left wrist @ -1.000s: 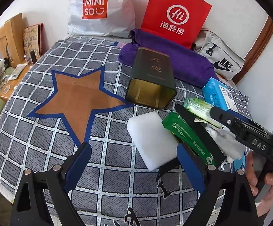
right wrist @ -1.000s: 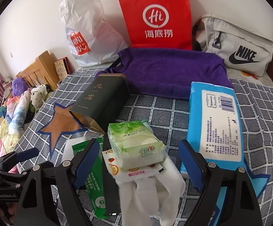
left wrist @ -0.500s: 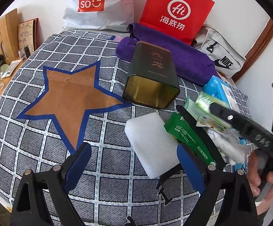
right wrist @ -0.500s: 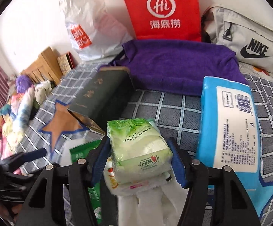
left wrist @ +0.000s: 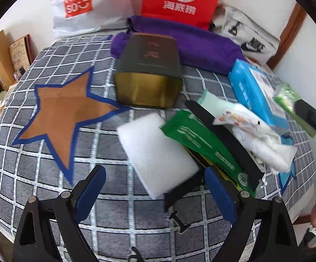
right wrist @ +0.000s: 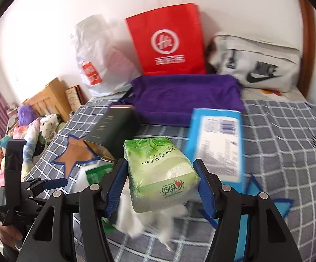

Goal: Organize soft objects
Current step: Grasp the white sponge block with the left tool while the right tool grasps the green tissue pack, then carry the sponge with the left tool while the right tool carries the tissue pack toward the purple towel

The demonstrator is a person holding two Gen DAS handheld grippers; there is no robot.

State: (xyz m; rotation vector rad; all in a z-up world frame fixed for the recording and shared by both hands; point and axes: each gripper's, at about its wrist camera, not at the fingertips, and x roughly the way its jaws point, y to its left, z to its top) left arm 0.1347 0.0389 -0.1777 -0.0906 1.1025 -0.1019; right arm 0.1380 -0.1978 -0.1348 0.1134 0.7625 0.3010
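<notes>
You're now lifting the green tissue pack (right wrist: 161, 174) clear, right gripper (right wrist: 161, 183) clamping its sides, tin (right wrist: 112, 134) ahead-left, left gripper (left wrist: 155, 187) idling wide open.

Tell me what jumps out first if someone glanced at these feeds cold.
The right gripper clamps a light green tissue pack, lifted above the heap. Against the far wall stands a red paper bag. The white sponge lies ahead of the open left gripper.

Sponge (left wrist: 155, 152) before tin (left wrist: 149, 76) (towel (left wrist: 201, 43) behind).
</notes>
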